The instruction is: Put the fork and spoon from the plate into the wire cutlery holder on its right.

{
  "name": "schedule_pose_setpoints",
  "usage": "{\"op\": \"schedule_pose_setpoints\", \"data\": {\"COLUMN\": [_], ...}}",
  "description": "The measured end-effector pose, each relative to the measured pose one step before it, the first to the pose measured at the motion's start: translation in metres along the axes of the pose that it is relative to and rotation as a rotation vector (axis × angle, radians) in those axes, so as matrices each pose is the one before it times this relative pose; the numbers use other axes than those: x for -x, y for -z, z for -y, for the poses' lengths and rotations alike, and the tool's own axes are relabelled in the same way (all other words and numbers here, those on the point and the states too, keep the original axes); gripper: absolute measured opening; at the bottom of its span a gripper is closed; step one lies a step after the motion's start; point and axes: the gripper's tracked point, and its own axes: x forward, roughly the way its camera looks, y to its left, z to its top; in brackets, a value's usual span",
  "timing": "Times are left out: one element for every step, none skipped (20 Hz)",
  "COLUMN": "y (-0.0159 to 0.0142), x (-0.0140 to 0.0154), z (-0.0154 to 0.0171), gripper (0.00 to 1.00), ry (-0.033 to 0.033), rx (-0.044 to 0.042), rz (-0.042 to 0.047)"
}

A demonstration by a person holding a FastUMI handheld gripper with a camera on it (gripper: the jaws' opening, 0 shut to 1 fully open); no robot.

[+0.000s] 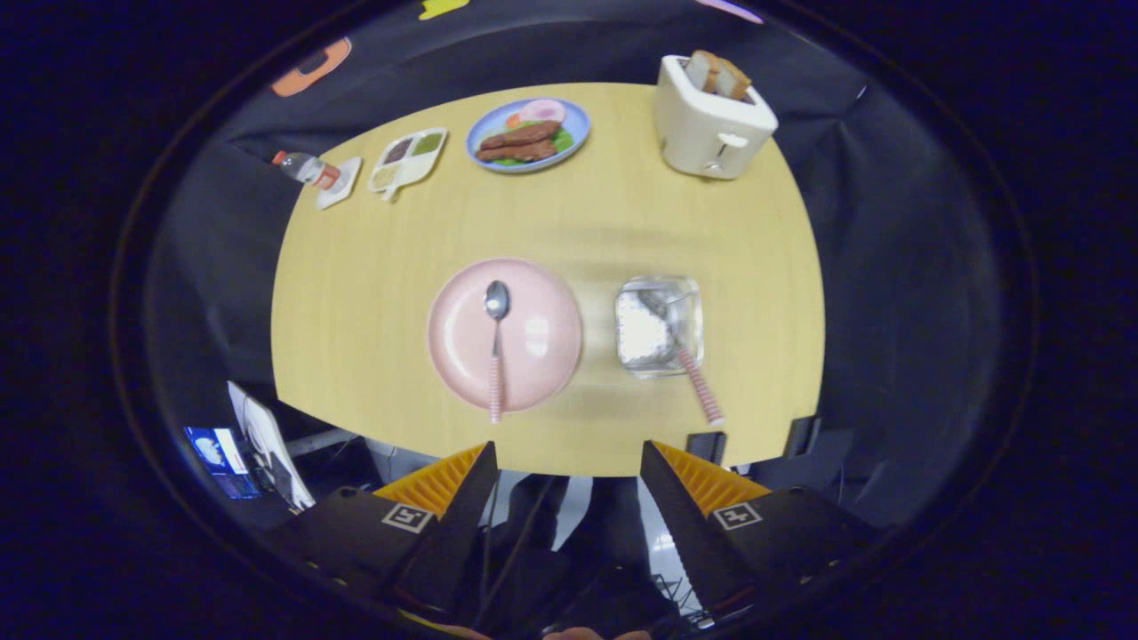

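A pink plate (462,356) lies on the round wooden table, well beyond my fingers. On it rests a spoon (495,342) with a striped pink handle that reaches over the near rim. To the plate's right stands the wire cutlery holder (659,326). The fork (685,356) sits in the holder, head down, its striped handle leaning out toward me. My gripper (569,458) hovers high above the table's near edge, open, with nothing between its fingers.
At the far side of the table stand a white toaster (711,120) with bread slices, a blue plate of food (529,133), a small sauce tray (409,158) and a bottle (304,169). Below the table's near edge lie booth gear and cables.
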Motion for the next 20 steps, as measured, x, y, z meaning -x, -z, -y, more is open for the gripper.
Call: {"op": "schedule_pose_setpoints", "data": {"y": [0.01077,0.00852,0.00643,0.00354,0.00115,-0.0002,-0.00176,-0.00438,-0.00347,-0.00511,-0.00756,-0.01001,-0.01235,-0.00823,-0.00628,-0.00294,-0.00329,-0.0012,-0.0004,0.00115], "x": [-0.01794,-0.02015,-0.0194,-0.01972,-0.01777,-0.0158,-0.01138,-0.00617,-0.00319,-0.00011,0.0024,0.0031,0.00072,-0.0019,-0.00472,-0.00545,-0.00527,-0.00546,-0.005,-0.00587], "z": [-0.01567,-0.01283,-0.01037,-0.00809,-0.00573,-0.00292,-0.00011,0.00126,-0.00119,-0.0014,-0.0013,-0.00185,-0.00027,0.00034,-0.00093,-0.00067,-0.00076,-0.0009,-0.00052,0.00074], "gripper": [0.98,0.98,0.98,0.98,0.98,0.98,0.98,0.98,0.98,0.97,0.96,0.95,0.93,0.87,0.86,0.82,0.79,0.75,0.72,0.68], "ry": [-0.01978,-0.01203,-0.01141,-0.00751,-0.00683,-0.00212,0.00749,0.01215,0.00735,0.00751,0.01163,0.00979,0.01733,0.01483,0.00504,0.00066,-0.00398,-0.00689,-0.00738,-0.0011], "rx": [0.00817,0.00289,0.00134,-0.00388,-0.00767,-0.0164,-0.0137,-0.01071,-0.00658,0.00711,0.01556,0.01596,0.01319,0.00821,0.00264,-0.00842,-0.01779,-0.0212,-0.01637,-0.00764], "rz": [-0.03667,-0.03462,-0.02882,-0.02312,-0.01625,-0.0097,-0.00438,0.00567,0.01031,0.01608,0.02462,0.03311,0.03404,0.02374,0.00386,-0.00361,-0.00559,-0.01185,-0.011,-0.00945]}}
